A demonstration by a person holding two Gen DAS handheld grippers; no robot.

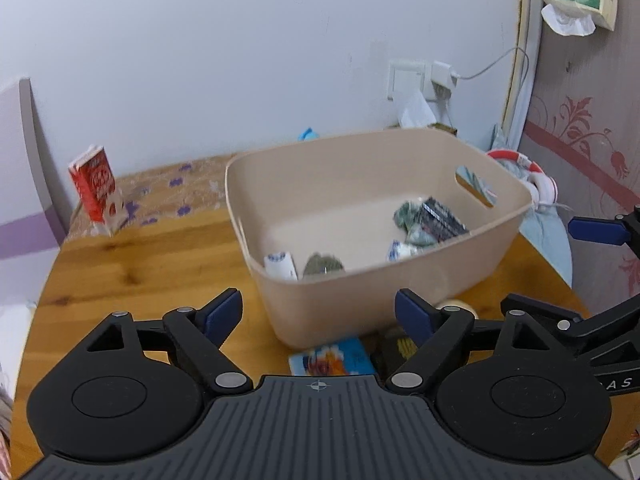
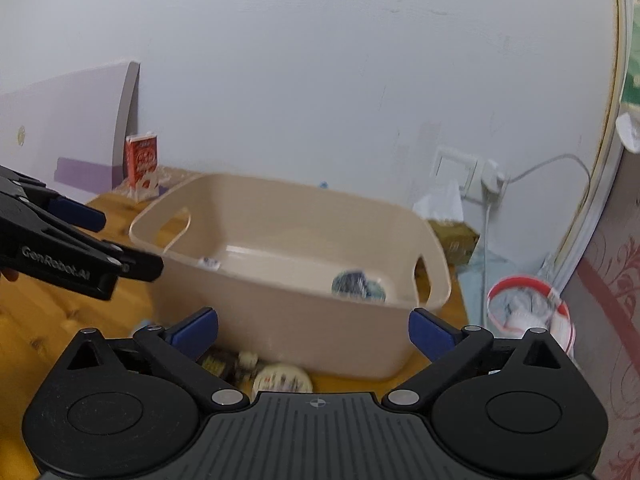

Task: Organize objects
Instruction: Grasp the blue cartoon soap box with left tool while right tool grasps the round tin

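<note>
A beige plastic bin (image 1: 400,296) stands on the wooden table (image 1: 140,264); it also shows in the right wrist view (image 2: 304,324). Inside lie several small packets: a dark one (image 1: 440,220), a white-blue one (image 1: 280,266), a grey one (image 1: 322,265). In front of the bin lie a blue packet (image 1: 332,360), a dark packet (image 1: 394,346) and a round white tin (image 2: 282,378). My left gripper (image 1: 318,312) is open and empty above the bin's near wall. My right gripper (image 2: 314,330) is open and empty, just right of it.
A red carton (image 1: 94,188) stands at the table's far left. A wall socket with a charger and cable (image 1: 440,76) is behind the bin. A red-rimmed clear container (image 2: 528,312) and light blue cloth (image 1: 548,236) sit to the right.
</note>
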